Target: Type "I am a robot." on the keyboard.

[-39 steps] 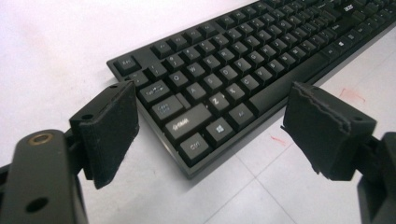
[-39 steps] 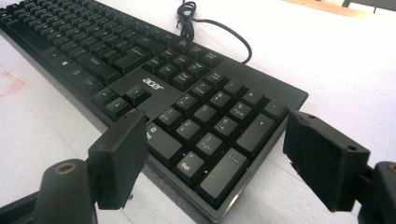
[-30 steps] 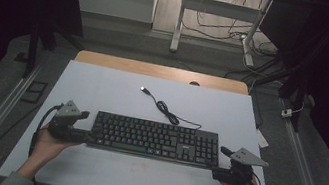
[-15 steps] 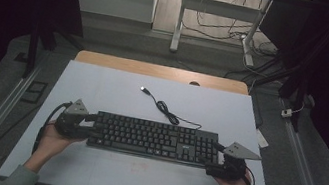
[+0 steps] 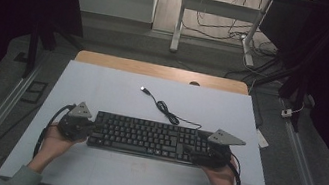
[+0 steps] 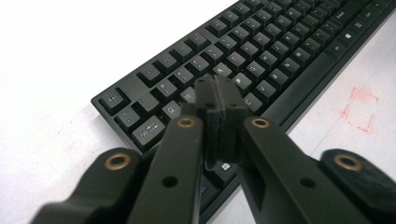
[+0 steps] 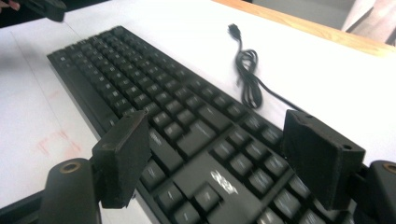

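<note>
High view: black keyboard [image 5: 147,138] lies flat on the white tabletop [image 5: 102,87], near its front edge, cable [image 5: 165,109] trailing back toward the far side. Left gripper [image 5: 88,129] at the keyboard's left end, right gripper [image 5: 191,153] over its right end.

Left gripper view: fingers [image 6: 219,105] have just been closing and are now pressed together with nothing between them, above the left keys.

Right gripper view: fingers [image 7: 122,156] spread wide, holding nothing, hovering over the right-hand keys.

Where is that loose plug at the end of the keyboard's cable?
In the high view the plug lies on the white table top, behind the keyboard, slightly left of centre.
</note>
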